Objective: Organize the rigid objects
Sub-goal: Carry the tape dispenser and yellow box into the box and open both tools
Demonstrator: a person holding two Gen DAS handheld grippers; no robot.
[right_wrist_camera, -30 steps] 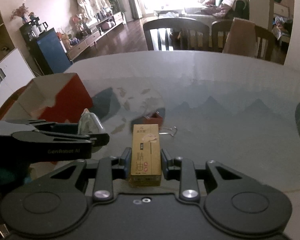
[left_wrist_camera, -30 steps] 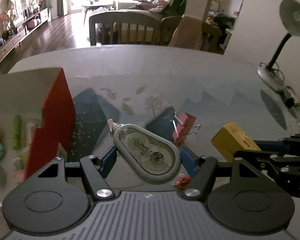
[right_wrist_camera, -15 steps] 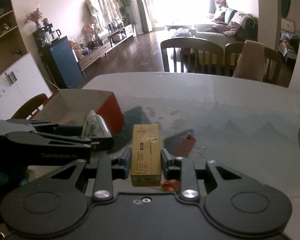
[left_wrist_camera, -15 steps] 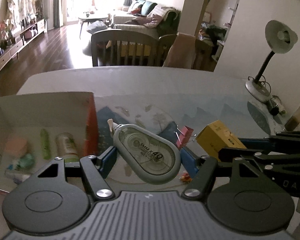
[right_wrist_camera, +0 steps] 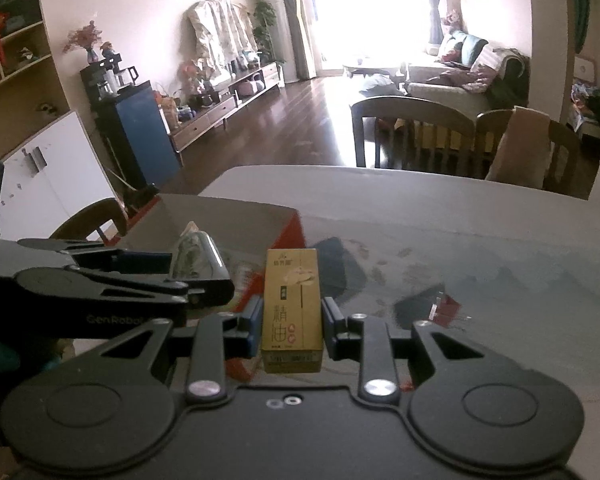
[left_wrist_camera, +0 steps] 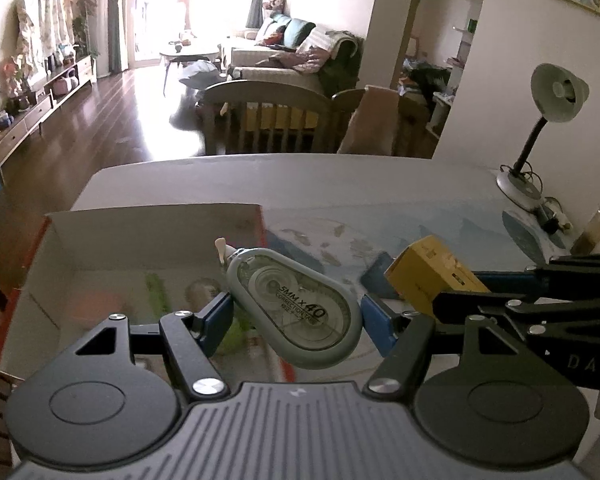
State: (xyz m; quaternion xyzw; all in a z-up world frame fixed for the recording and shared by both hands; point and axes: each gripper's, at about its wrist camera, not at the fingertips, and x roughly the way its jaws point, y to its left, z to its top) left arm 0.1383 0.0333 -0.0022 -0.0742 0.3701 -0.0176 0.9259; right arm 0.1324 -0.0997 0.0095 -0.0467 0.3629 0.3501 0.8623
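My left gripper (left_wrist_camera: 296, 314) is shut on a grey correction tape dispenser (left_wrist_camera: 296, 308), held above the open red box (left_wrist_camera: 148, 236). Blurred small items lie inside that box, among them a green stick (left_wrist_camera: 156, 290). My right gripper (right_wrist_camera: 290, 320) is shut on a small yellow carton (right_wrist_camera: 292, 308) and hangs beside the box's right wall (right_wrist_camera: 296, 226). In the left wrist view the carton (left_wrist_camera: 432, 276) and the right gripper's black arm (left_wrist_camera: 540, 292) show at the right. In the right wrist view the left gripper (right_wrist_camera: 120, 280) with the dispenser (right_wrist_camera: 198, 254) is at the left.
A red binder clip (right_wrist_camera: 444, 306) lies on the patterned table mat (right_wrist_camera: 480, 264). A grey desk lamp (left_wrist_camera: 540, 132) and a small bottle (left_wrist_camera: 596, 228) stand at the table's right side. Wooden chairs (left_wrist_camera: 268, 116) line the far edge.
Both grippers rose and moved left toward the box with their loads. The box interior has come under the left gripper, and the binder clip has dropped back to the right.
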